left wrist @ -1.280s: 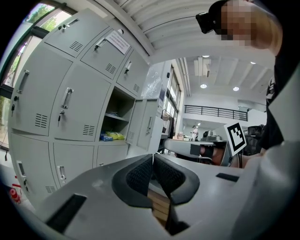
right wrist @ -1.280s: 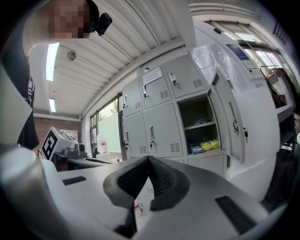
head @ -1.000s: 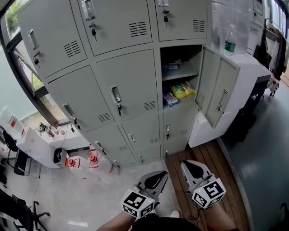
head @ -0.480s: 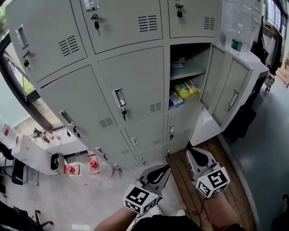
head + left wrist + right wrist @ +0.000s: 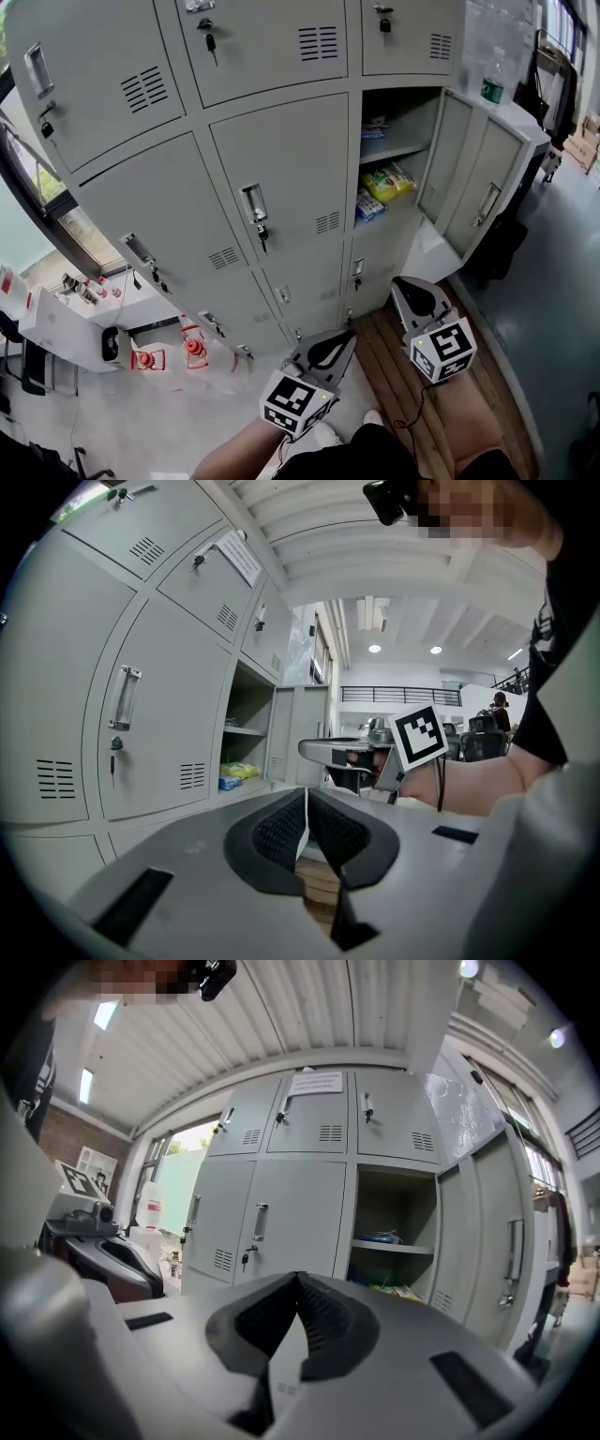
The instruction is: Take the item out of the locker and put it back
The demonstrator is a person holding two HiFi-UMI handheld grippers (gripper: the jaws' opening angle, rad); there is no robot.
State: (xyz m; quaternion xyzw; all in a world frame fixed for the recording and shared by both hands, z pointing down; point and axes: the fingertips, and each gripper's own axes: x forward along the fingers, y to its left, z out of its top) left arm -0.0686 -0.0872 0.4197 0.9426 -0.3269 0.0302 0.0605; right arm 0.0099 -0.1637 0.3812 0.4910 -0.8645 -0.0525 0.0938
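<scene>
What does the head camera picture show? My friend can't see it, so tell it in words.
The left gripper and the right gripper, both shut, point toward a wall of grey lockers. One locker has its door open, and a yellow packet and blue packets lie on the shelves inside.

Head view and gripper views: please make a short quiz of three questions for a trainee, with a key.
1. True or false: the left gripper and the right gripper are both shut and empty.
2. The yellow packet lies: A) on top of the lockers; B) inside the open locker; C) on the floor.
3. How many locker doors stand open in the head view?
Key: 1 true; 2 B; 3 one.
</scene>
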